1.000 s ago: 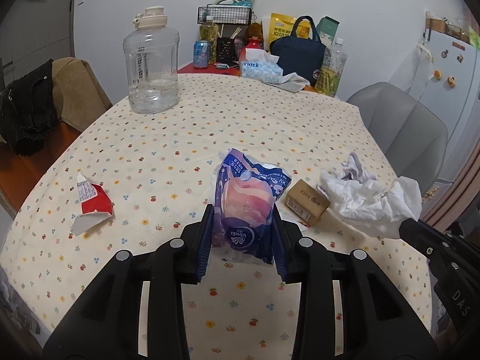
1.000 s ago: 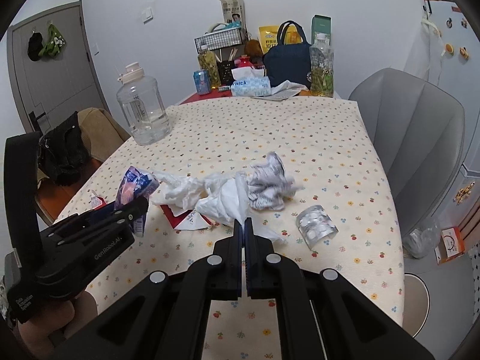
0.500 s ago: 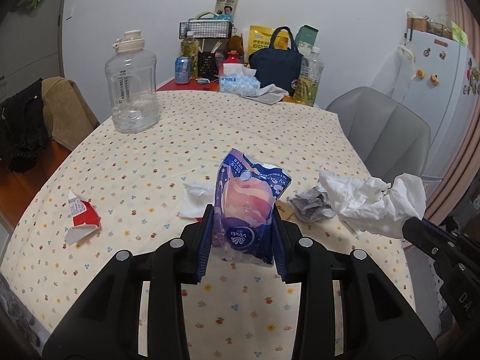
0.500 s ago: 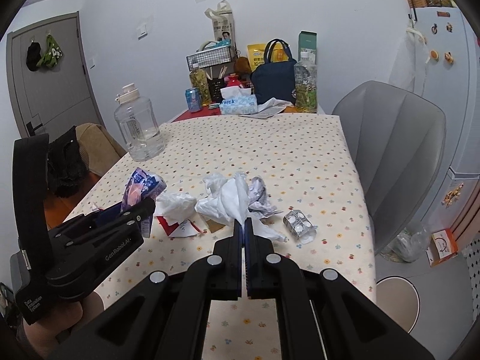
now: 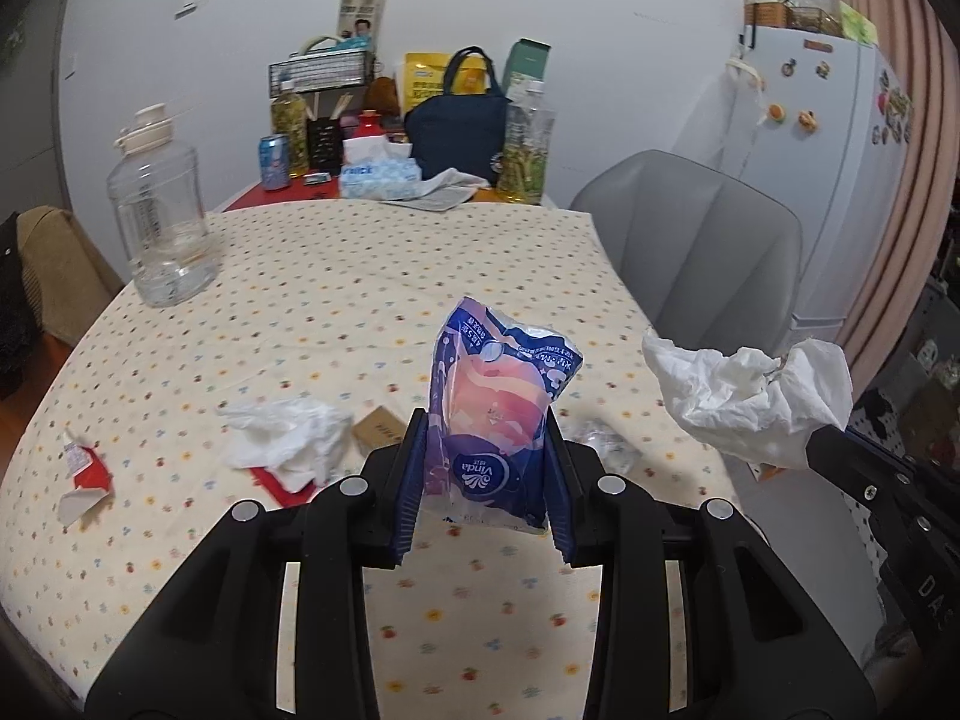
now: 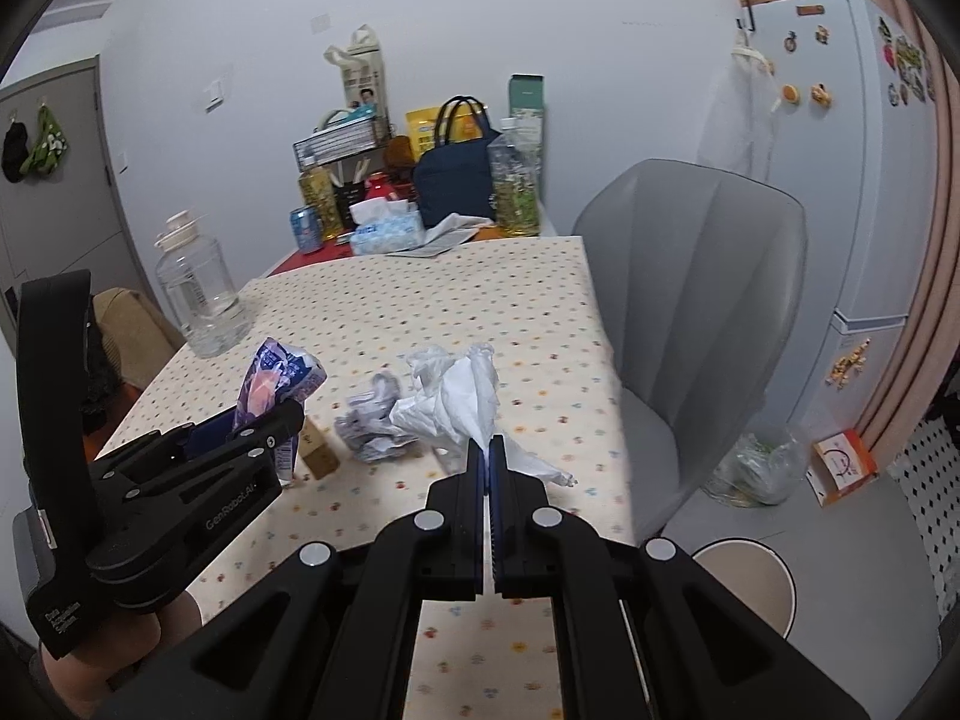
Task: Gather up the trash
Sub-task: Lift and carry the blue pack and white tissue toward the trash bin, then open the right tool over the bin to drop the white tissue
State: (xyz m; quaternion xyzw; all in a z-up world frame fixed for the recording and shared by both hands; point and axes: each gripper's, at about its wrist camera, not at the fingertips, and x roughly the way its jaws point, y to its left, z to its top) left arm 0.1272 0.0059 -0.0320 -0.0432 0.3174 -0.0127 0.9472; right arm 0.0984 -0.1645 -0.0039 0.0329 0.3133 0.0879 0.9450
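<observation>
My left gripper point(image 5: 487, 438) is shut on a blue and pink Vinda tissue wrapper point(image 5: 498, 408) and holds it upright above the table; it also shows in the right wrist view point(image 6: 273, 381). My right gripper point(image 6: 487, 450) is shut on a crumpled white tissue point(image 6: 459, 396), seen in the left wrist view point(image 5: 744, 402) lifted past the table's right edge. On the floral tablecloth point(image 5: 360, 300) lie another white tissue point(image 5: 288, 429), a small brown box point(image 5: 378, 429), a red and white torn wrapper point(image 5: 81, 474), a crumpled grey wrapper point(image 6: 372, 420) and a clear crumpled piece point(image 5: 600, 441).
A big clear water jug point(image 5: 159, 222) stands at the table's left. Bottles, a can, a tissue box point(image 5: 378, 171) and a navy bag point(image 5: 459, 126) crowd the far end. A grey chair point(image 6: 690, 312) is at the right. A round bin point(image 6: 744, 576) stands on the floor below it.
Both grippers have pulled back and up from the table and moved right, each keeping its hold. The white tissue now hangs clear of the other trash.
</observation>
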